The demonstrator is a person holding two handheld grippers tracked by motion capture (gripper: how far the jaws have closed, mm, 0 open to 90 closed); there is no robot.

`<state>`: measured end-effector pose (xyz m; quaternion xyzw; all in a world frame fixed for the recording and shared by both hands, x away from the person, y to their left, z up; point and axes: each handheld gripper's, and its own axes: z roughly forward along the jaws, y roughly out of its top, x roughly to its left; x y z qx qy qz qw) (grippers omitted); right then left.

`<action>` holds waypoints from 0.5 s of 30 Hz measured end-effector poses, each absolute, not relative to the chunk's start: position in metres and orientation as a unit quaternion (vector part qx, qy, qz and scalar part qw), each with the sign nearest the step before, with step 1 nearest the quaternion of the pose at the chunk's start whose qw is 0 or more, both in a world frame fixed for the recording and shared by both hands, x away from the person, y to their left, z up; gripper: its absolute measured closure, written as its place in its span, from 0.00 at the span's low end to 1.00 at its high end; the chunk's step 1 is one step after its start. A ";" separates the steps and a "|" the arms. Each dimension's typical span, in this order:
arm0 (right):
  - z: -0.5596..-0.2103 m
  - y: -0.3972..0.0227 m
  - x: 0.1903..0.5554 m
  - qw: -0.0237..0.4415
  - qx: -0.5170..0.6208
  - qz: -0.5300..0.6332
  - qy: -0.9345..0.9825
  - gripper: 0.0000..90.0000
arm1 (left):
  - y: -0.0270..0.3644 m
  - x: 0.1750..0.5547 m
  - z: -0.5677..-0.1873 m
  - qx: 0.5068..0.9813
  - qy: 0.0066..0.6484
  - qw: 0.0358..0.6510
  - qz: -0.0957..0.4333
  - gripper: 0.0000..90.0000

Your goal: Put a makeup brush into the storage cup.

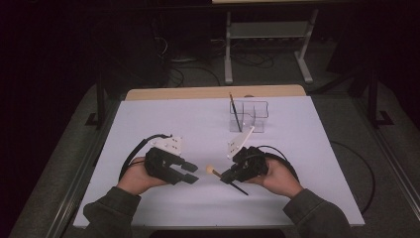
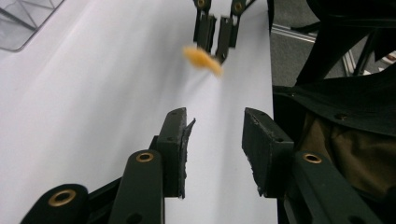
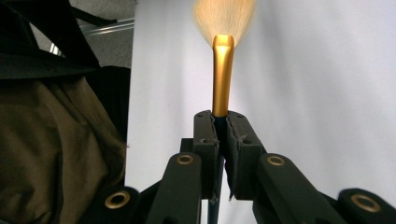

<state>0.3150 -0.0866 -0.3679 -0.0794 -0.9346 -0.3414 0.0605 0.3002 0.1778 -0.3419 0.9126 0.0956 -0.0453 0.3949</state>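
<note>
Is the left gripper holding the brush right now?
No, the left gripper is empty; the right gripper clamps the brush.

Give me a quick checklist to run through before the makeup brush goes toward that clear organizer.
1. Right gripper clamped on the makeup brush handle: ok.
2. Left gripper open, nothing between its pads: ok.
3. Bristles off the white table cover: cannot tell.
4. Clear organizer upright at the far side: ok.
5. Free compartment beside the black pencil standing in it: ok.
6. Handle tail below the right gripper clear of the table: cannot tell.
</note>
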 end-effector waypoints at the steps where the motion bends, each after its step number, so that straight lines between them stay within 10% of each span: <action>1: -0.368 -0.089 0.316 0.058 -0.083 -0.342 -0.934 0.92 | 0.179 0.300 -0.343 0.912 0.095 0.398 -0.043 0.65; 15: -0.360 -0.120 0.329 0.034 -0.135 -0.365 -0.920 0.92 | 0.199 0.293 -0.353 0.900 0.123 0.417 -0.035 0.60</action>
